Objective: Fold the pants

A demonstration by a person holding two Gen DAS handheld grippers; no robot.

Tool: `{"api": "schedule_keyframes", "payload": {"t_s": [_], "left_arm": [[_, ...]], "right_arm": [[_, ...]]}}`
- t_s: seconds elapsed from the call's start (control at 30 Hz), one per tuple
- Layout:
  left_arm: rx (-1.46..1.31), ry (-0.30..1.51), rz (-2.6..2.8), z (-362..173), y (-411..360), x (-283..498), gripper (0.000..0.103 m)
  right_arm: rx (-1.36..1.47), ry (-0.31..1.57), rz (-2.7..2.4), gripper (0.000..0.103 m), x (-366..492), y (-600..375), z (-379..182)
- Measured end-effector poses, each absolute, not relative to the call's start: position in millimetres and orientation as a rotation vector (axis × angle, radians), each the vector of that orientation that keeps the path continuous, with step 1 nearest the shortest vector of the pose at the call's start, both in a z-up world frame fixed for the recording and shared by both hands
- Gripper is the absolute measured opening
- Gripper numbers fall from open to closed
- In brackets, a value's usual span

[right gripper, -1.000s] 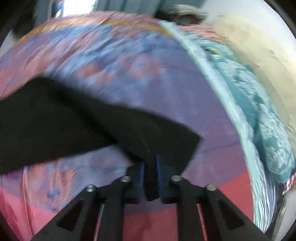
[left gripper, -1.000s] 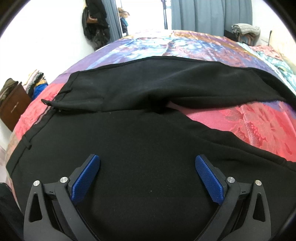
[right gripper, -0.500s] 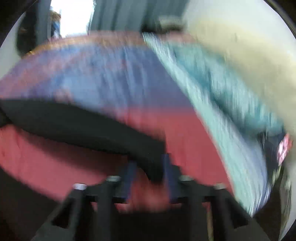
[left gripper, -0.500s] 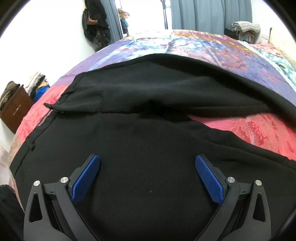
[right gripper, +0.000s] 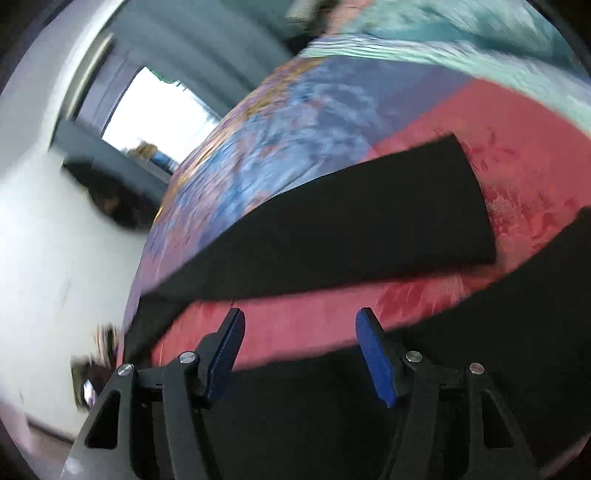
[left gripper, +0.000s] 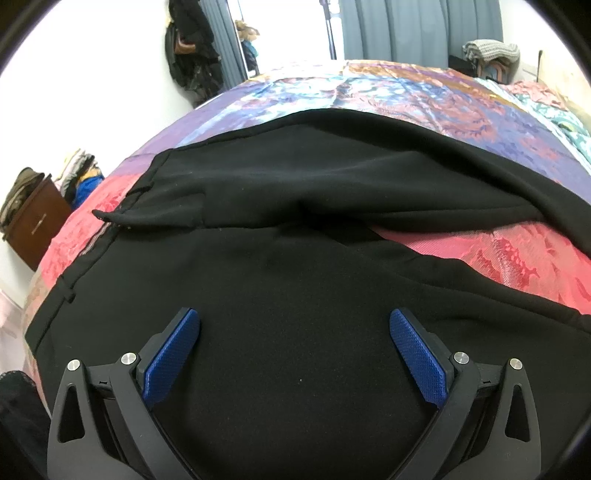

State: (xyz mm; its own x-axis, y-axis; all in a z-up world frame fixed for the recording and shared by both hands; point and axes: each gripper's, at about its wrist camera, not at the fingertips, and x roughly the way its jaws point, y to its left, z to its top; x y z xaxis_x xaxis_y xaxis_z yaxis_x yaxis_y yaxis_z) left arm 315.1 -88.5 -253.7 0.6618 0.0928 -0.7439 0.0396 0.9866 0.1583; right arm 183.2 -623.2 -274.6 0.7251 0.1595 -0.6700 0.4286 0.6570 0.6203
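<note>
Black pants (left gripper: 295,280) lie spread on a bed with a pink, purple and blue cover (left gripper: 388,99). The waistband (left gripper: 62,288) is at the left; the far leg (left gripper: 332,173) lies across the back, the near leg under my left gripper. My left gripper (left gripper: 295,350) is open and empty, just above the near leg. In the blurred right wrist view the far leg (right gripper: 351,229) lies flat with its hem at the right. My right gripper (right gripper: 299,350) is open and empty above the near leg (right gripper: 332,424).
A brown wooden cabinet (left gripper: 33,225) with piled clothes stands left of the bed. Dark clothes (left gripper: 192,48) hang on the white wall. Grey curtains (left gripper: 417,29) hang behind the bed. A teal blanket (left gripper: 561,118) lies at the bed's far right.
My right gripper has let go of the far leg's hem, opened and swung round toward the left. The far leg now lies closer to the near leg. My left gripper has stayed put.
</note>
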Motion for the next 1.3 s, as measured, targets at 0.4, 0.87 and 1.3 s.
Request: {"api": "schedule_keyframes", "payload": {"t_s": [0.4, 0.87, 1.3], "left_arm": [[0.234, 0.882, 0.063, -246.5, -97.0, 315.6, 0.103], [-0.414, 1.240, -0.235, -197.4, -102.3, 504.5, 0.101], [-0.639, 1.320, -0.147, -222.9, -84.8, 537.4, 0.007]], "right_arm": [[1.009, 0.663, -0.508, 0.009, 192.4, -697.7, -265.0], [0.679, 0.495, -0.115, 0.008, 171.0, -620.0, -77.8], [0.658, 0.487, -0.059, 0.008, 109.0, -617.1, -57.5]]}}
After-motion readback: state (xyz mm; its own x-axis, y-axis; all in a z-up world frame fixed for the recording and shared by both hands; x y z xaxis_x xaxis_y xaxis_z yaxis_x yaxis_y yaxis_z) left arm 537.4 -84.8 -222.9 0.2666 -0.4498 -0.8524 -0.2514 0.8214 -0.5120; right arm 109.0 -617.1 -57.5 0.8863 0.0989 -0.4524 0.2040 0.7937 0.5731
